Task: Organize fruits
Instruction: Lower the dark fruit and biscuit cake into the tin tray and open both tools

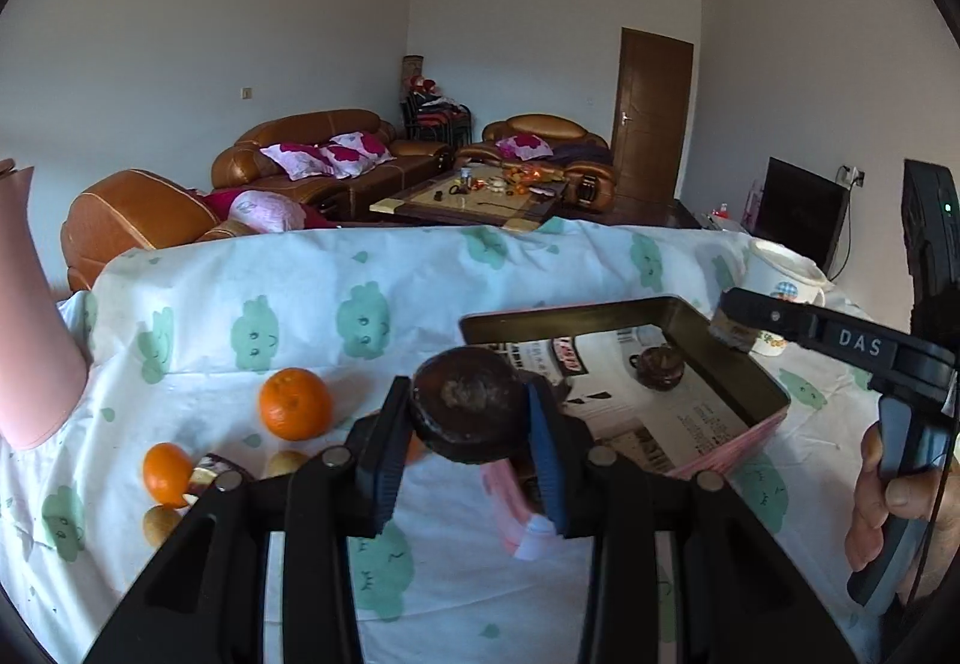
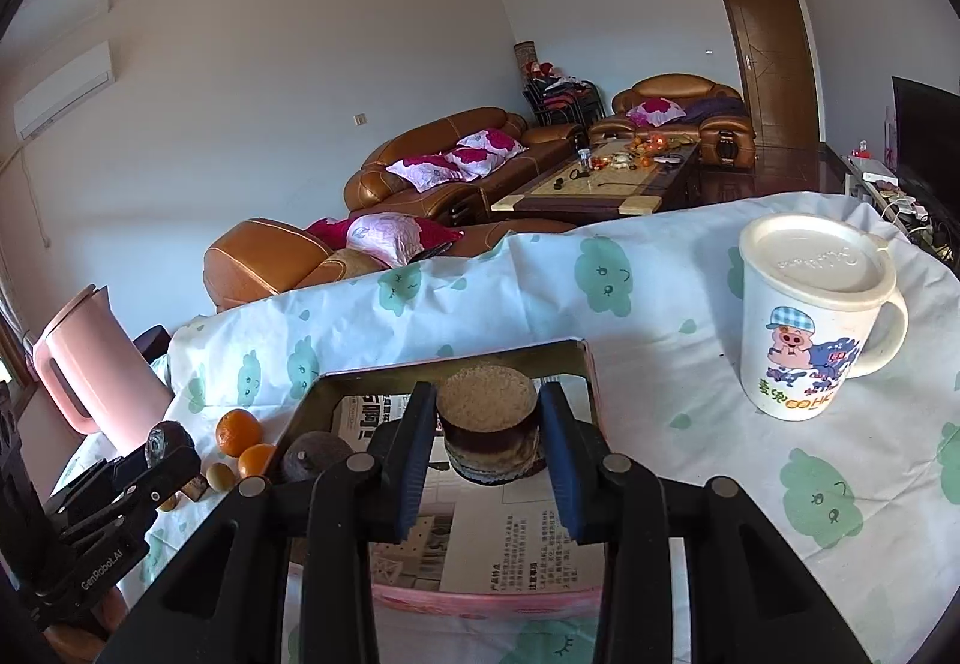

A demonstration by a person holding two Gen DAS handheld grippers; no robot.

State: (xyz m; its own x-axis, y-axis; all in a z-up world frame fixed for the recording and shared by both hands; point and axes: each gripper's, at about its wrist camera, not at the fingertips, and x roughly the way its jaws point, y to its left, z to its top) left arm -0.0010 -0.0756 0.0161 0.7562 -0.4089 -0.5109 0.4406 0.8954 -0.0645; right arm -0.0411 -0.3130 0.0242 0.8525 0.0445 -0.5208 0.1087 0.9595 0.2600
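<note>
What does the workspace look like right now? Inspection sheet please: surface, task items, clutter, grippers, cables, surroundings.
Surface: table under a white cloth with green prints, wrinkled.
Job's things: open tin box lined with printed paper; one dark fruit inside; two oranges and small yellowish fruits on the cloth beside the box.
Clutter: lidded cartoon mug; pink jug.
Grippers: left gripper shut on a dark round fruit at the box's near edge; right gripper shut on a flat-topped dark fruit above the box.
Cables: nothing seen on the table.
Surroundings: living room, brown sofas, coffee table, door.
</note>
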